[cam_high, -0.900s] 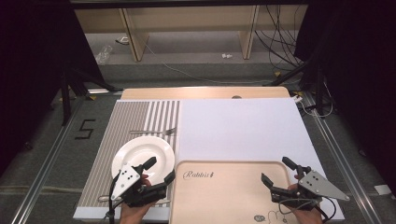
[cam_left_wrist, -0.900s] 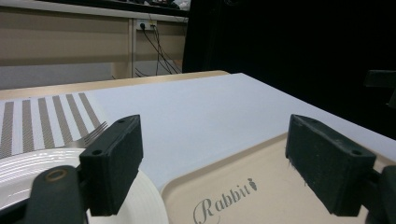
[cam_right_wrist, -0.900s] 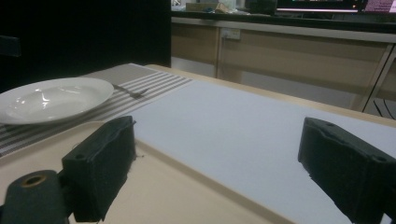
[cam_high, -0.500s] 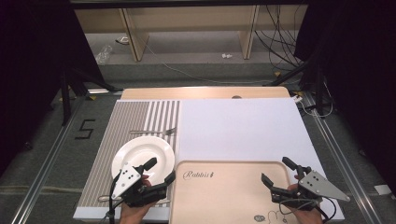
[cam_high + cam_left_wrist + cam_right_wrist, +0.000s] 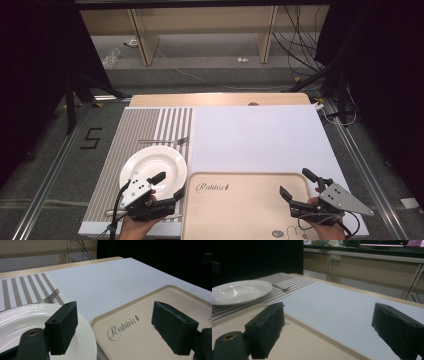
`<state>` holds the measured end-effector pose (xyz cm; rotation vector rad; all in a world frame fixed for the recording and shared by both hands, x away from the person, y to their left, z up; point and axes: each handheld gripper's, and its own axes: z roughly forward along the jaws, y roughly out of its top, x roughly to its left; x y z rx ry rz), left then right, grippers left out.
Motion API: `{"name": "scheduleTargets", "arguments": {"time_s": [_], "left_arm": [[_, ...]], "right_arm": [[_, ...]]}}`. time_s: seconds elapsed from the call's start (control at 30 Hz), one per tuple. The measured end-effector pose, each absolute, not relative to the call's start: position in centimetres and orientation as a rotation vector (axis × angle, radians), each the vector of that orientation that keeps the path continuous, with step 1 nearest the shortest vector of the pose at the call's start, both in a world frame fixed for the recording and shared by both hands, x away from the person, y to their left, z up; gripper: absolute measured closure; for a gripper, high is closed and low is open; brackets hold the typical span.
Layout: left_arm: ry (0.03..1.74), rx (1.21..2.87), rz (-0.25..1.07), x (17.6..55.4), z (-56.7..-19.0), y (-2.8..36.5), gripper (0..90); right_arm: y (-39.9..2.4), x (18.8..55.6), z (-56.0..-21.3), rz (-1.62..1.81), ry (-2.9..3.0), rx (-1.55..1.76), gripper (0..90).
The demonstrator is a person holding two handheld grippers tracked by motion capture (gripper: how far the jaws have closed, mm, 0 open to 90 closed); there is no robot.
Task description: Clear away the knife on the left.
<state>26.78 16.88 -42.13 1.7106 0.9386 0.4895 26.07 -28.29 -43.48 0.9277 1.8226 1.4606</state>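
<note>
I have both grippers parked low at the near edge of the table, and neither holds anything. My left gripper (image 5: 166,184) sits at about seven o'clock on the table, jaws spread wide — in the left gripper view one black jaw hangs over the near rim of the plate (image 5: 22,322) and the other over the near-left corner of the tray (image 5: 140,332), with nothing between them. My right gripper (image 5: 299,183) sits at about five o'clock, over the near-right part of the tray (image 5: 240,210), its jaws just as wide apart and empty.

The plate (image 5: 153,169) lies on the striped mat (image 5: 135,135), at about eight o'clock, its right rim just beside the tray's left edge; whether they touch I cannot tell. The fork (image 5: 165,141) lies flat on the mat just past the plate, toward twelve o'clock from it, tines pointing toward three o'clock and ending near the edge of the white sheet (image 5: 255,140).

I judge this as the approach step: the left gripper is lined up on the plate but has not closed on it. The next move, as I read it, calls for shifting the left gripper toward nine o'clock so the rim passes between the jaws, then closing on that thin edge — a shallow, glossy rim could slip, so the bite should go well in
</note>
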Motion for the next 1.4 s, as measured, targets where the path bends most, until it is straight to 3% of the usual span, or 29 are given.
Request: {"name": "scheduleTargets", "arguments": {"time_s": [0.5,0.87,1.4], "left_arm": [[0.902,1.829,0.461,27.0,-41.4,17.5,22.5],[0.850,2.022,0.480,27.0,-40.0,19.1,24.0],[0.975,2.218,0.448,27.3,-40.3,23.0,24.6]], "right_arm": [[-28.1,26.0,-43.6,1.455,1.836,0.926,11.9],[-28.1,26.0,-43.7,1.451,1.838,0.925,11.9],[-28.0,26.1,-43.7,1.460,1.855,0.909,12.0]]}}
